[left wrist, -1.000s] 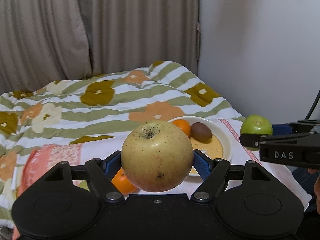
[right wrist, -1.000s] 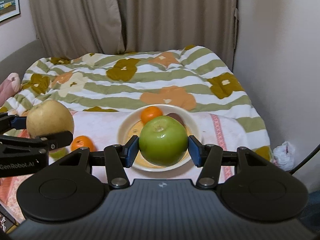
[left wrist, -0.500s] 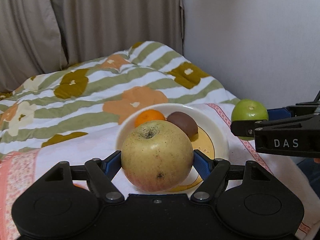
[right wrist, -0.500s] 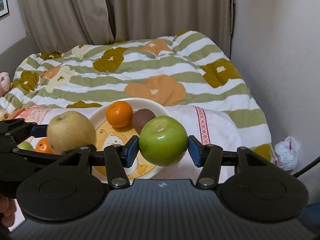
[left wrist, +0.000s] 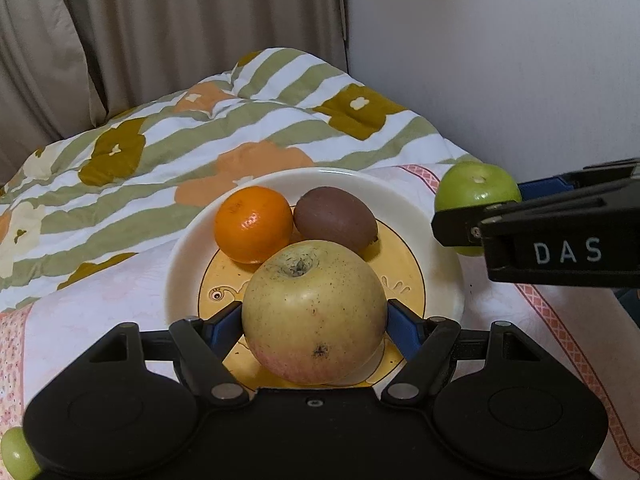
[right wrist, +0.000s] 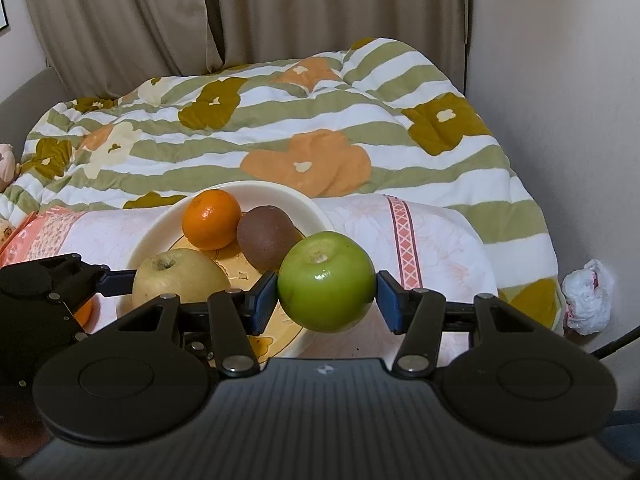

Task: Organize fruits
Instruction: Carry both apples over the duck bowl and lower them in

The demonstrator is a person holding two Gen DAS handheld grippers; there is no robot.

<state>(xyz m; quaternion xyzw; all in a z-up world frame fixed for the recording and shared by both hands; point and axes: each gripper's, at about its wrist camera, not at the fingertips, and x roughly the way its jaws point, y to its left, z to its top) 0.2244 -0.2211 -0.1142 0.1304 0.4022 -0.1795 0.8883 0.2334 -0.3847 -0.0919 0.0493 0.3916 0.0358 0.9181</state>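
The jaws of the left gripper (left wrist: 314,326) stand moderately wide and are clamped on a yellow apple (left wrist: 314,312), its blue pads pressed against the fruit's two sides and its stem hollow facing up. The jaws of the right gripper (right wrist: 326,296) are set a little narrower and clamp a green apple (right wrist: 326,282) in the same way, stem end up. The yellow apple hangs over the near part of a cream plate (left wrist: 416,208) with a yellow printed centre; whether it touches the plate cannot be told. On the far part of that plate lie an orange (left wrist: 254,224) and a brown kiwi (left wrist: 336,220), touching each other. From the right wrist view, the green apple sits over the plate's right rim, just beside the kiwi, with the yellow apple to its left across the plate. The plate rests on a pale pink patterned cloth (left wrist: 100,300) spread over a bed, beyond which lies a quilt (right wrist: 280,128) of green and white stripes with orange and olive flowers. Another orange (right wrist: 85,314) shows partly behind the left gripper, and a small green fruit (left wrist: 16,454) peeks out at the lower left corner of the left wrist view. A crumpled white bag (right wrist: 588,298) lies by the wall to the right.
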